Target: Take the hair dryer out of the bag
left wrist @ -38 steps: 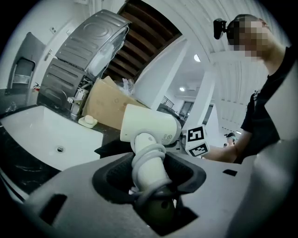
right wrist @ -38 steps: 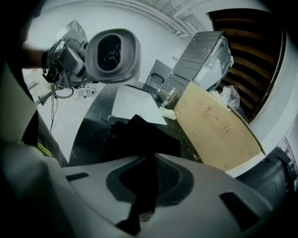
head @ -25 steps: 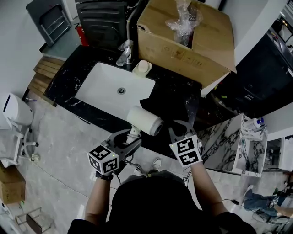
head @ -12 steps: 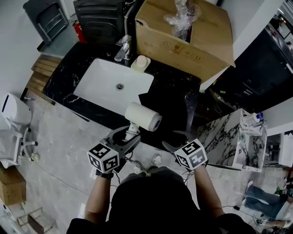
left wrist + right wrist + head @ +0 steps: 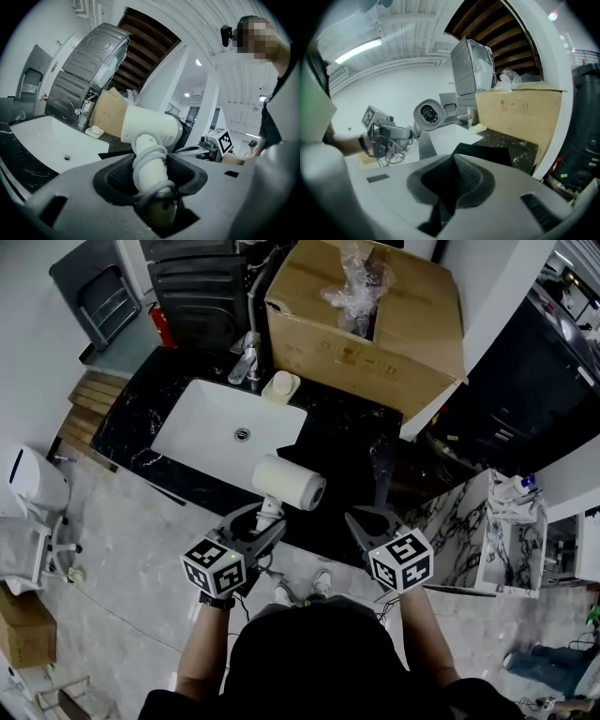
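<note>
The hair dryer (image 5: pixel 289 486) is cream-white; the bag (image 5: pixel 487 153) is plain black. The countertop (image 5: pixel 131 415) is black marble with white veining; the sink (image 5: pixel 211 413) is white, the box (image 5: pixel 403 320) brown.

the left gripper (image 5: pixel 265 521), just off the sink's (image 5: pixel 202 432) near edge, and the right gripper (image 5: pixel 372 517), further to the sink's right, are moulded in matt grey plastic with rounded shoulders. each carries a white marker cube (image 5: pixel 214 566) printed with black square patterns. the pads (image 5: pixel 116 176) are dark and finely ribbed, and small rectangular slots (image 5: pixel 54 206) are cut in the shell. the right gripper's jaws are closing, a fold of the black bag (image 5: pixel 487 154) between them. a dark band (image 5: pixel 215 601) circles the wrist nearer the sink. the top (image 5: pixel 164 704) is black, its sleeves ending well up the arms.
</note>
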A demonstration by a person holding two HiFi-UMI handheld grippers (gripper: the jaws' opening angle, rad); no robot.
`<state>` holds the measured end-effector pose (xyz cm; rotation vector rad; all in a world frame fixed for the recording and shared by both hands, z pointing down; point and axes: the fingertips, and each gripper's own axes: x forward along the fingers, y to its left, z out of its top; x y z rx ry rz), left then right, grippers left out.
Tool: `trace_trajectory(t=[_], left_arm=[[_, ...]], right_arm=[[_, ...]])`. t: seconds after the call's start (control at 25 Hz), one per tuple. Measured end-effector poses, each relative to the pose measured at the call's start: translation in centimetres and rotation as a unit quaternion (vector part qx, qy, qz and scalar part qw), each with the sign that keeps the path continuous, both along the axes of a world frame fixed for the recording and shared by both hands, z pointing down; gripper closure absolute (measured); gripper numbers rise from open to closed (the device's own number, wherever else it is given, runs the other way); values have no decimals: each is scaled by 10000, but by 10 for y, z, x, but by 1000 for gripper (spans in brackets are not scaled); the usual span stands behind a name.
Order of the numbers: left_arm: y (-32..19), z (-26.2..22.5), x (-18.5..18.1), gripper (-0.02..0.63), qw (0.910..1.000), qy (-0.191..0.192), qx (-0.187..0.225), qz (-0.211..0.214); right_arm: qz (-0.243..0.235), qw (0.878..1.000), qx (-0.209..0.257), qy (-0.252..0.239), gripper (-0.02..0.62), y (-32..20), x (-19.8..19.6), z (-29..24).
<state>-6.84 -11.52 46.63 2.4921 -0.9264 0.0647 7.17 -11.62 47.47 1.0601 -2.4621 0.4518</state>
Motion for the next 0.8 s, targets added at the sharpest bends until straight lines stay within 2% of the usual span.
trace_trajectory(t=[0.04,0.36,0.6,0.8], left_arm=[[-1,-1,1,379,10000,-2,17,-30],[-5,-8,7,380,9991,-56,152,-386],[-6,-15,0,380,9963,-47,337,-793],[-6,-24,-7,380,9928,33,508,-1084]], right_arm=[[63,9999,111,8,578,-5,4,-3],[754,9936,840,-37,583,-33,50,-32],[1512,9798,1259,-358,583,-34,107,-65],[1829,9680,1666,-426,583,-27,136,-96]])
